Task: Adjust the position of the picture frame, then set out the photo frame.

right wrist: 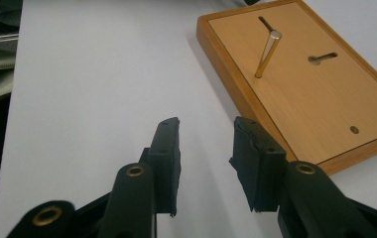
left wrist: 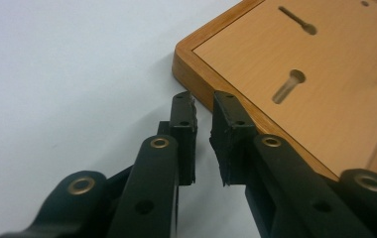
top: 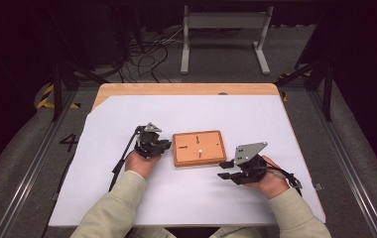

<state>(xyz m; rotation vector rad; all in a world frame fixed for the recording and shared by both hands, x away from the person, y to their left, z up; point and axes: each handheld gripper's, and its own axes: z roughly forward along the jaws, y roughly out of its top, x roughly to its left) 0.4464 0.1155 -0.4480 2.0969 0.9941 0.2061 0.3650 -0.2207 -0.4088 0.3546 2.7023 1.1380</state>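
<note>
Lying between both tools, wooden peg board; left tool nearly closed at its edge, right tool spread, both empty.

My left gripper sits low in my left hand, jaws nearly closed with a thin gap, empty. My right gripper, in my right hand, has jaws apart, empty.

A board lies at the middle of the worktop, with a peg standing in it. The left claw sits just beside its left edge — the right claw near its front right corner.
</note>
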